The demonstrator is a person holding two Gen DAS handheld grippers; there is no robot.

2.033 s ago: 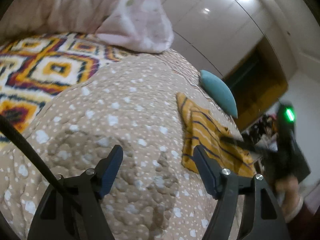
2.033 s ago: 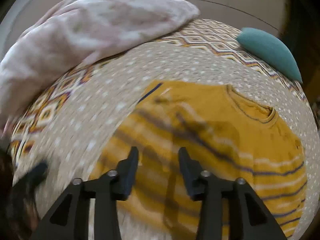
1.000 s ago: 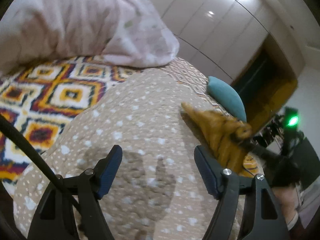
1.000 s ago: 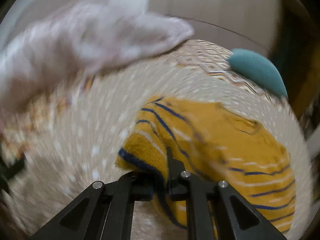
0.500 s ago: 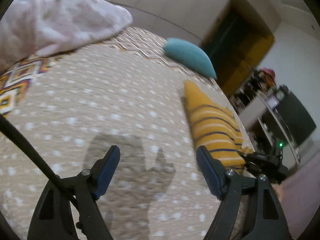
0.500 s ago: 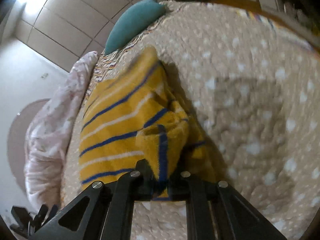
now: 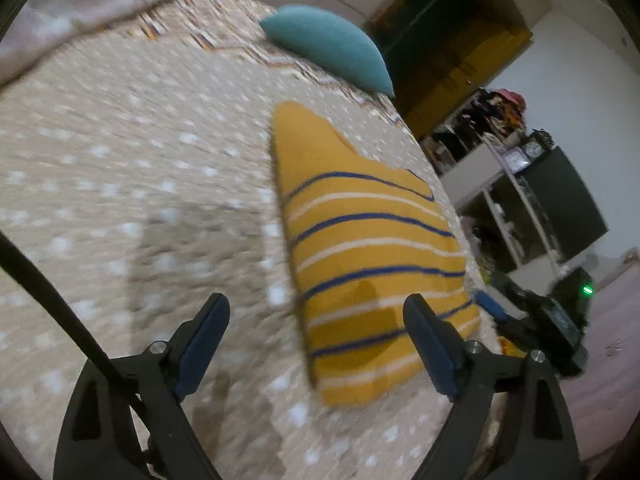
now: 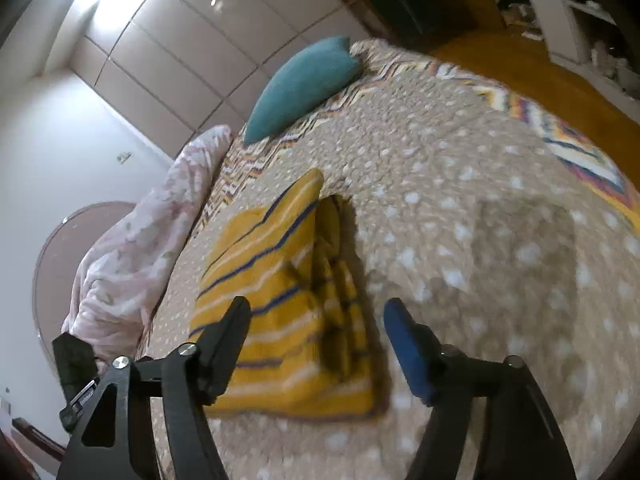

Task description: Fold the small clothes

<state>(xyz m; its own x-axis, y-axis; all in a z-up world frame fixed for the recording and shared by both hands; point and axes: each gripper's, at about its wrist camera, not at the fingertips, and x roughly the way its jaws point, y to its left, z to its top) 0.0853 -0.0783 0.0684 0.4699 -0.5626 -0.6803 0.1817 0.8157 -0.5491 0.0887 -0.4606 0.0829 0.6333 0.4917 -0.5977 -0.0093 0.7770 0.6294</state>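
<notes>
On the dotted beige bedspread [image 7: 132,168], near the bed's edge, lies the yellow striped sweater [image 7: 368,248], already folded over itself w/ a layered edge showing on its right side in the right wrist view [image 8: 288,300].

Right gripper [image 8: 316,336]: jaws opening, wide apart, nothing pinched; the sweater lies below & between the fingers, pads clear of it. Left gripper [image 7: 316,340]: jaws also opening, apart, empty, hovering over the near end of the sweater & bare bedspread.

Step in hand, as I read it: letting go after a fold, then lining up the next one. To do it well: lift straight off so pads don't drag the top layer; check the stacked edges sit flush, esp. that bunched right edge; pinch both near corners at once, not mid-cloth; carry them over low & even.

Long axis: runs from the grippers' side away toward the teal pillow [image 7: 328,48]. Narrow tapered end points at the pillow, wide striped end faces the grippers. Stripes cross the axis.
</notes>
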